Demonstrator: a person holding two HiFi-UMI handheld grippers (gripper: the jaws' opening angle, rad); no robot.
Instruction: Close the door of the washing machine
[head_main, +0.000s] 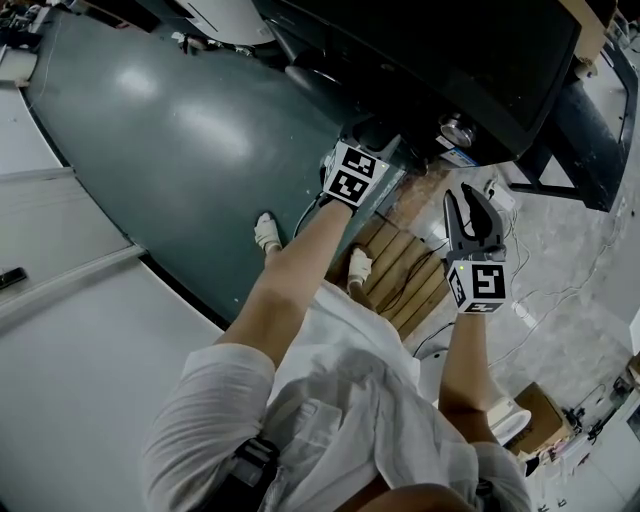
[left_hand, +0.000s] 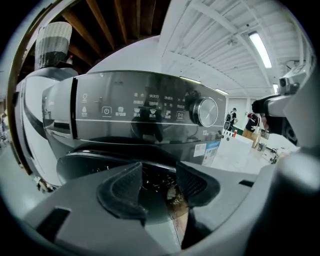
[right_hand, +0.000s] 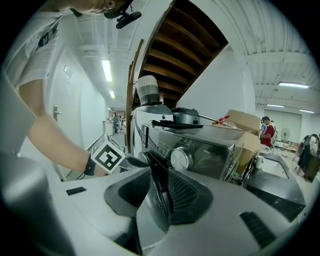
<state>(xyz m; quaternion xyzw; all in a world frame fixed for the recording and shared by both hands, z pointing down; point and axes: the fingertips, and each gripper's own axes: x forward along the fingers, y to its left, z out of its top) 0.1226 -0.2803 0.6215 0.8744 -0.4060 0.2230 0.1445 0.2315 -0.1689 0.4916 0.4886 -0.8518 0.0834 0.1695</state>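
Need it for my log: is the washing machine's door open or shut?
Open: the right gripper view shows the door edge-on, swung out from the machine.

Striped white cylinder basket (left_hand: 52, 44) high, left of left gripper (left_hand: 159, 189); dark wooden beams (left_hand: 115, 20) overhead. Ceiling strip light (left_hand: 260, 49) up right; people (left_hand: 251, 122) far off right, small. Ahead of right gripper (right_hand: 157, 196): dark pan (right_hand: 186, 116) with long handle, cardboard box (right_hand: 245, 121) right of it, underside of wooden stairs (right_hand: 175, 50) above. Person in red top (right_hand: 269, 131) far right. Head view: wooden slat pallet (head_main: 405, 270) on floor between both grippers; cables (head_main: 560, 300) trail right of right gripper; open cardboard carton (head_main: 545, 420) farther off, near side.
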